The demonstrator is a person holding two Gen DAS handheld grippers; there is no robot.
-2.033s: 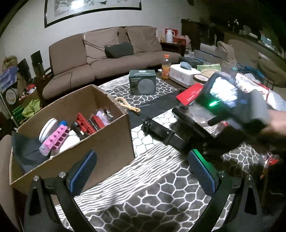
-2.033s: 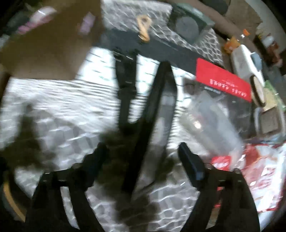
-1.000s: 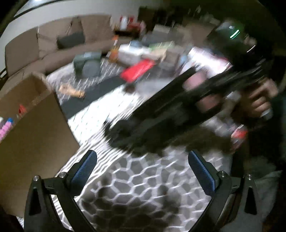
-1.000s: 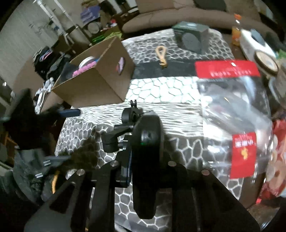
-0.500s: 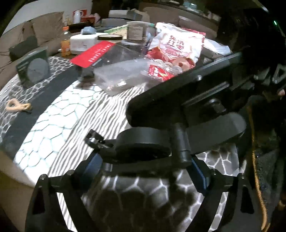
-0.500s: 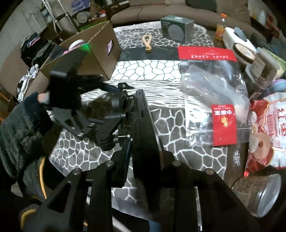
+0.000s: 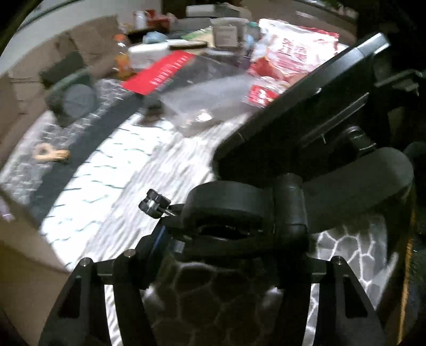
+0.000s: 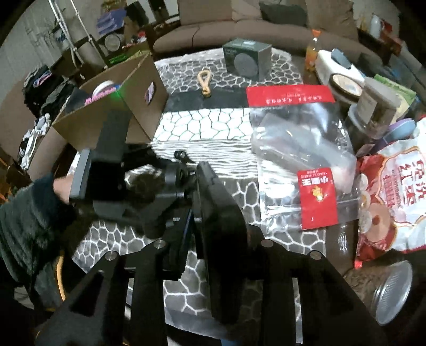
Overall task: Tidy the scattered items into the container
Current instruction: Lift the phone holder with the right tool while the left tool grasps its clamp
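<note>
Honeycomb-patterned tablecloth (image 8: 271, 202) fronts a brown sofa (image 8: 239, 24); both grippers' jaws pinch 1 black stand (image 8: 213, 213).

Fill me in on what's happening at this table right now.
A person is tidying loose items into the cardboard box, working with a handheld gripper in each hand. Both grippers have their jaws shut on the same black folding stand: the right gripper clamps its flat panel, and the left gripper grips its hinged base. The stand is held above the patterned tablecloth, not yet in the box. A tan cord loop, a dark green box and a clear bag lie on the table.
</note>
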